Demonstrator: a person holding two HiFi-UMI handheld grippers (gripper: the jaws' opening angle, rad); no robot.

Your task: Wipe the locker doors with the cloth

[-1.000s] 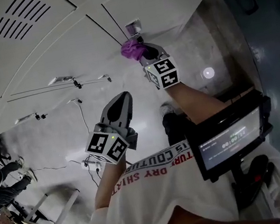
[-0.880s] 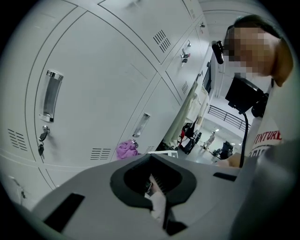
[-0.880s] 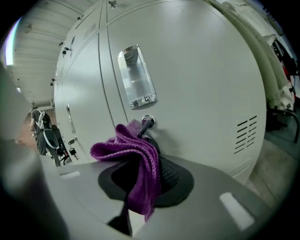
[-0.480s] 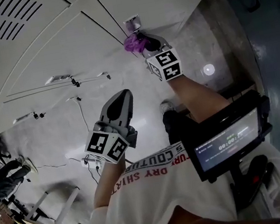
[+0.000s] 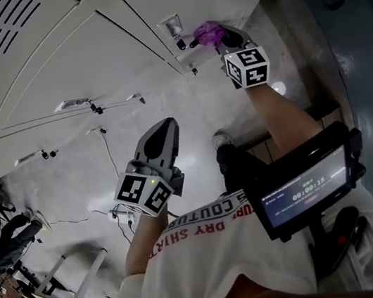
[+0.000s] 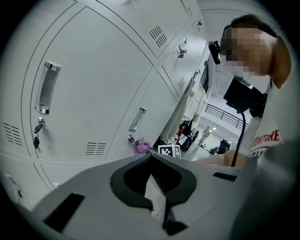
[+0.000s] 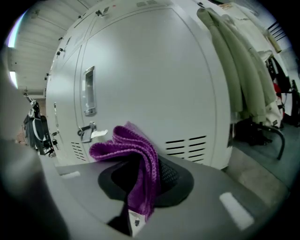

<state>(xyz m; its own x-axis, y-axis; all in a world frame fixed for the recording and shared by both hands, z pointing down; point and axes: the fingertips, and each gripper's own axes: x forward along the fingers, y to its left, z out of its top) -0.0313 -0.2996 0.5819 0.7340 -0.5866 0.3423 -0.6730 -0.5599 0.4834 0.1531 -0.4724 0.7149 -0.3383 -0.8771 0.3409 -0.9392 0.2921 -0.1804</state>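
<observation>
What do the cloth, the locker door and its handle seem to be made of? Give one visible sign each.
The cloth is a knitted or woven textile, purple and matt: ribbed loops show and it hangs in limp folds. The door is probably painted sheet metal, pale and smooth with a soft sheen: vent slots are punched through it. The handle is glossy, chromed metal or clear plastic: it glints.

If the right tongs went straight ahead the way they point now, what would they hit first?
Most likely the locker door, with the purple cloth in the right tongs touching first; depth is unclear.
</observation>
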